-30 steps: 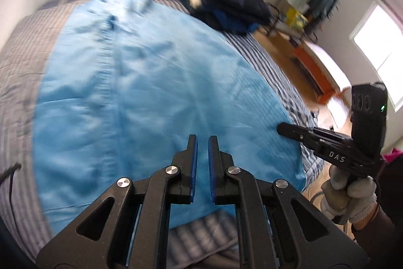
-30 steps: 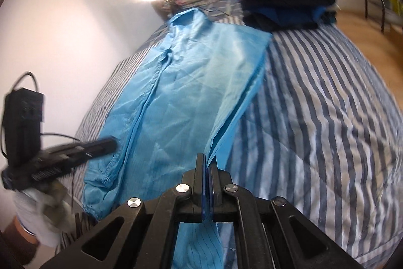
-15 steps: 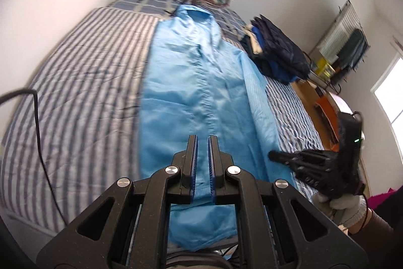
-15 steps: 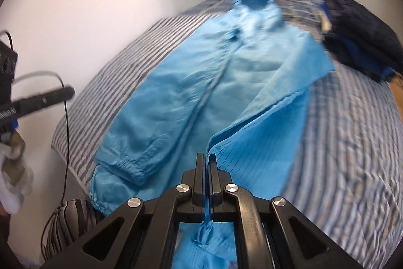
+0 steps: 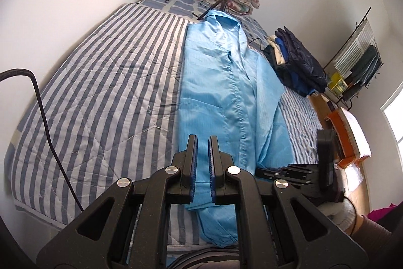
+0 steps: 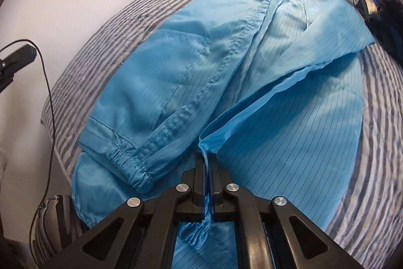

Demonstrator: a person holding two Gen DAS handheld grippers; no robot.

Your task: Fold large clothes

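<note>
The left claw [image 5: 202, 143] fills the lower middle of the left wrist view: matte black angular arms with triangular cut-outs, four round silver screw heads in a row across them, and two narrow upright fingers lined with blue pads [image 5: 194, 163]. A black cable [image 5: 42, 115] curves down the left of that frame. The right claw [image 6: 207, 160] has the same build in its own view: black arms, four silver screws, blue-lined fingers. At the right edge of the left wrist view it shows from the side, carrying a flat black box; below it sit a whitish glove [image 5: 340, 216] and a grey-brown sleeve [image 5: 372, 233].
</note>
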